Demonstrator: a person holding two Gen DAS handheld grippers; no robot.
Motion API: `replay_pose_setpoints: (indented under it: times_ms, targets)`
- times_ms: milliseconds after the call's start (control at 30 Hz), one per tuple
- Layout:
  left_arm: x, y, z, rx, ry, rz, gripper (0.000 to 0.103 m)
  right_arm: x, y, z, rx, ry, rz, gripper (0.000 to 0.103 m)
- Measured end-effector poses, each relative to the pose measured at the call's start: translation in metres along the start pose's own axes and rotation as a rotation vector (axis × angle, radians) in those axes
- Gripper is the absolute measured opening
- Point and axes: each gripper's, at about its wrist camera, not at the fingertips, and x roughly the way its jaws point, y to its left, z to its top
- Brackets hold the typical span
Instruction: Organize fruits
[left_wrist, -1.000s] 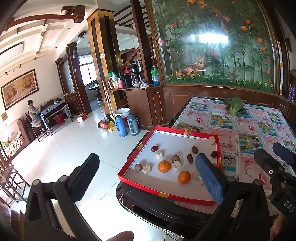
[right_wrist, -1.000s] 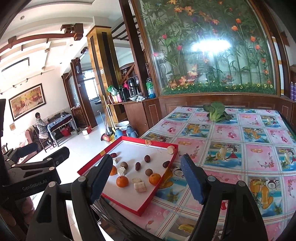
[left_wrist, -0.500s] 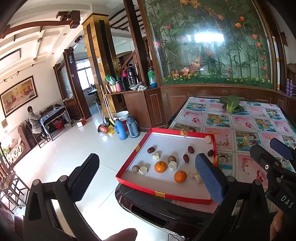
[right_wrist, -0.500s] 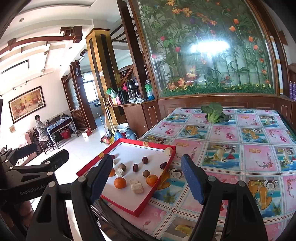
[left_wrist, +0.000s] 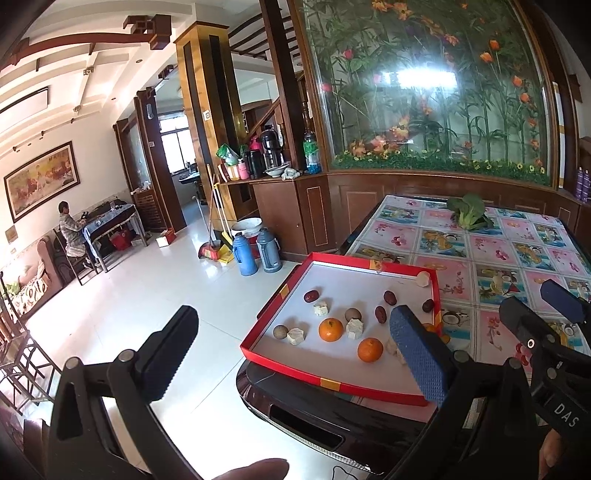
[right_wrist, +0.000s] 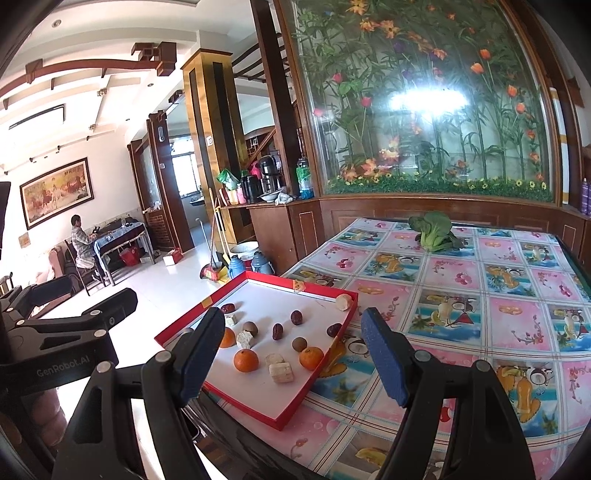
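A red-rimmed white tray (left_wrist: 339, 384) (right_wrist: 280, 419) sits on the table's near left corner. In it lie oranges (left_wrist: 330, 329) (right_wrist: 246, 360), dark red dates (left_wrist: 311, 295) (right_wrist: 296, 316), brown longans (left_wrist: 353, 314) (right_wrist: 299, 344) and pale cut chunks (left_wrist: 354, 328) (right_wrist: 281, 372), scattered. My left gripper (left_wrist: 295, 354) is open and empty, held in front of the tray. My right gripper (right_wrist: 291, 350) is open and empty, above the tray's near right edge. The left gripper also shows in the right wrist view (right_wrist: 74, 325).
The table has a flowered pink and blue cloth (right_wrist: 461, 306). A green leafy vegetable (left_wrist: 468, 212) (right_wrist: 434, 230) lies at the far side. Two thermos flasks (left_wrist: 256, 251) stand on the floor left of the table. A wooden partition with a painted glass panel (right_wrist: 424, 110) stands behind.
Both grippers have drawn back and risen slightly from the tray. The jaws stay open. Nothing in the tray has moved.
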Motion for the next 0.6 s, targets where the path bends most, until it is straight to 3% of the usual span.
replay_pose_setpoints:
  times_ms: [600]
  targets:
    - [0.0, 0.011, 0.0, -0.021, 0.001, -0.014, 0.103, 0.005, 0.012, 0.003, -0.034, 0.011, -0.004, 0.076]
